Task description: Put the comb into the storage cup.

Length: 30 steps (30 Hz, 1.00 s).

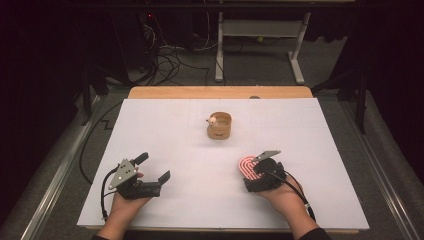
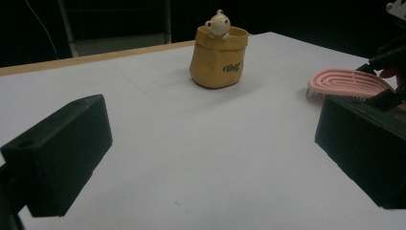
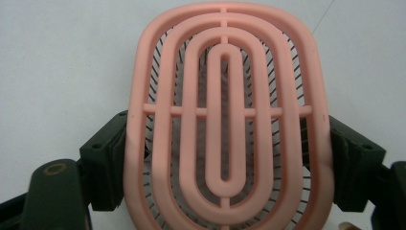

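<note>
**Pink brush clamped in my right gripper, left gripper empty**

I sit at a table covered with a white sheet (image 1: 165, 125), a two-jaw gripper in each hand. The landmark is a small tan pot (image 1: 220, 125) standing upright towards the far middle of the sheet; a little pale bear figure (image 2: 219, 24) peeks over its rim.

My right gripper (image 1: 260, 172) rests nearer to me than the pot and a little to its right, well apart from it. Its two black jaws press against the two long sides of a pink oval brush (image 3: 225, 115), so the brush is gripped across its width. The brush is an open frame of nested oval rings crossed by one bar, with thin dark bristles visible through the gaps. It lies roughly flat over the sheet, bristles facing down, its rounded end pointing away from me, towards the pot's side of the table.

My left gripper (image 1: 150, 172) sits nearer to me than the pot and to its left, well apart from it and from the brush. Its jaws stand wide, with nothing between them but bare white sheet. In the left gripper view the pot stands ahead between the jaws, with the brush off to its right.
</note>
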Each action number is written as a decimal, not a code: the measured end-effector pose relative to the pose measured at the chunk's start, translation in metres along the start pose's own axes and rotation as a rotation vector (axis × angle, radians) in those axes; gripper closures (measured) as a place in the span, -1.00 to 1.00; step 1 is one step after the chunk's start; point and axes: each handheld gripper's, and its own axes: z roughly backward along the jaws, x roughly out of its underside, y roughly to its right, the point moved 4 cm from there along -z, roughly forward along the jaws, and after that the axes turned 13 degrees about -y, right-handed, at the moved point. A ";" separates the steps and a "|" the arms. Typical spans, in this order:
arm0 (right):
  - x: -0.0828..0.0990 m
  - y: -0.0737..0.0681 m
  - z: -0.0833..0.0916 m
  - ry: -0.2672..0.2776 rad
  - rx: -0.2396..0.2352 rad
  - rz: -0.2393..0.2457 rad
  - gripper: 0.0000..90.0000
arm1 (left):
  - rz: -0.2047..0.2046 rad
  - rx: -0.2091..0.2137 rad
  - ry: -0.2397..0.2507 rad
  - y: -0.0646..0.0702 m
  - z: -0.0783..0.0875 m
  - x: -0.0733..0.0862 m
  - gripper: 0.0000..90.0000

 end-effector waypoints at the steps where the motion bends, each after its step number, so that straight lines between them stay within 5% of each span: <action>1: 0.000 0.000 0.000 0.000 0.001 -0.002 -0.56 | 0.000 0.000 -0.002 0.000 0.000 0.000 -1.00; 11: 0.002 -0.001 0.001 0.011 0.010 0.008 -0.55 | 0.003 0.001 0.003 0.001 0.001 0.000 -1.00; 30: 0.002 0.012 0.029 0.142 0.000 -0.008 -0.55 | 0.004 0.007 -0.006 0.000 -0.001 0.000 -1.00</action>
